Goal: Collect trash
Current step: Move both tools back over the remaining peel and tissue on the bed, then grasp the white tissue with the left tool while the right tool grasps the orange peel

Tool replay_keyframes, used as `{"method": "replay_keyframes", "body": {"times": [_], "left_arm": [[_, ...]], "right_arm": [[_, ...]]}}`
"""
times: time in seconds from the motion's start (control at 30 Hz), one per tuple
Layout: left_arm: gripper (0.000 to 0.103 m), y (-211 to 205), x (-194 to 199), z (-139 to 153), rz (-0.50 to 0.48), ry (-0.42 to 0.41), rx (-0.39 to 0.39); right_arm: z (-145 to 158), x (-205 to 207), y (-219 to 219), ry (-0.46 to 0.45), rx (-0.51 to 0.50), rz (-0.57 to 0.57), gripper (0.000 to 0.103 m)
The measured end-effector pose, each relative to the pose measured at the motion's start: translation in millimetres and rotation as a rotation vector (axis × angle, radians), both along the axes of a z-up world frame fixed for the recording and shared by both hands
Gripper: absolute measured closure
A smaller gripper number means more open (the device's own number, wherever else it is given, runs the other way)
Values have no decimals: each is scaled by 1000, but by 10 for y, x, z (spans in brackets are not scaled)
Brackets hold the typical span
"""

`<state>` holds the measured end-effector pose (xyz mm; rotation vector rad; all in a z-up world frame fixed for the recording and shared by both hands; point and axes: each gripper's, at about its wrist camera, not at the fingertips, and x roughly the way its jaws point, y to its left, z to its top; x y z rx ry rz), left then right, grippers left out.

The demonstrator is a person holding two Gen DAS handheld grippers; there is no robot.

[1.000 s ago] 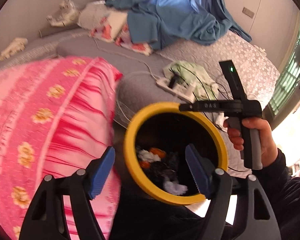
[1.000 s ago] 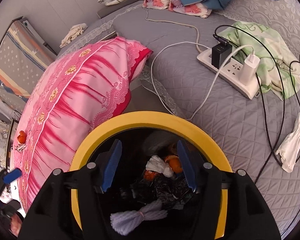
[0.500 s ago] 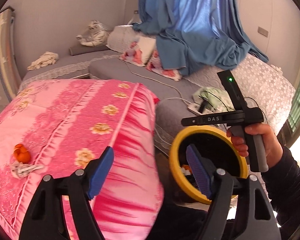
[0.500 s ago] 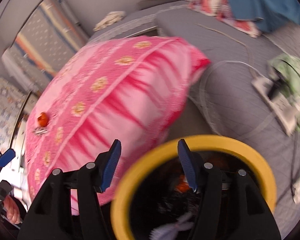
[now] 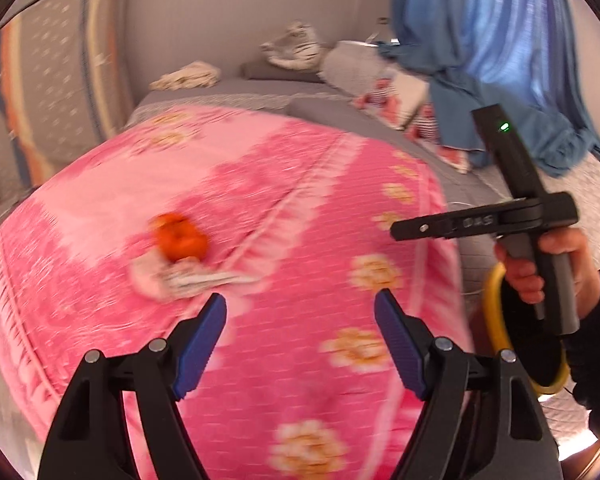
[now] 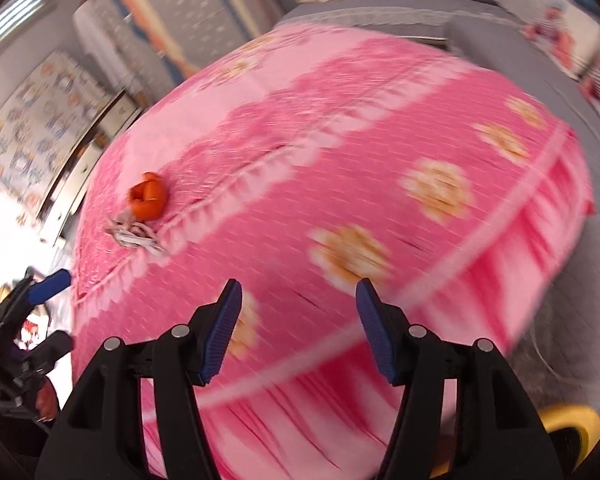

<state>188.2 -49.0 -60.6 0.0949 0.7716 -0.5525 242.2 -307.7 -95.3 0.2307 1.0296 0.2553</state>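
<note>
Left gripper (image 5: 300, 316) open, jaws wide apart, empty, above the pink floral quilt (image 5: 300, 208). Right gripper (image 6: 298, 304) likewise open and empty over the same quilt. Trash on the quilt: orange peel (image 5: 180, 238) touching a crumpled white wrapper (image 5: 180, 278), just ahead of the left gripper. Yellow-rimmed bin (image 5: 494, 308) low at right, beside the quilt's edge. Both views motion-blurred.

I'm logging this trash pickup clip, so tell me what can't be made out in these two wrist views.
- Orange scrap and the pale litter beside it on the pink quilt: motion blur in both views hides what they are.
- Yellow-rimmed bin: in the left wrist view the quilt and the right gripper's handle cover most of it; in the right wrist view the frame edge crops it. Contents unseen.
- Left gripper: cut off at the right wrist view's left edge.
</note>
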Motion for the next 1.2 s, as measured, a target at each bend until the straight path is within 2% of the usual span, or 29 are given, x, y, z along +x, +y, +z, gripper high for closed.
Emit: {"method": "replay_keyframes", "body": {"times": [0.2,0.37,0.5,0.77,1.0,1.2], "left_arm": [[30,414,338,-226,95,60,1],[30,540,598,-366,144,129,-36],[30,585,743,-420,169,152,-49],[30,730,1055,-533,251,239,-84],[31,779,1168,-563,251,274,-114],[44,800,1231,-605,244,307,-143]], "right_arm": [[7,430,628,-1,-17,142,47],[1,649,975,13,-31,223,47],[16,815,1199,18,-32,276,47],[-45,1186,1458,78,-10,307,48],[-156,1391,1588,132,17,315,52],[-192,1500,1675,152,36,323,54]]}}
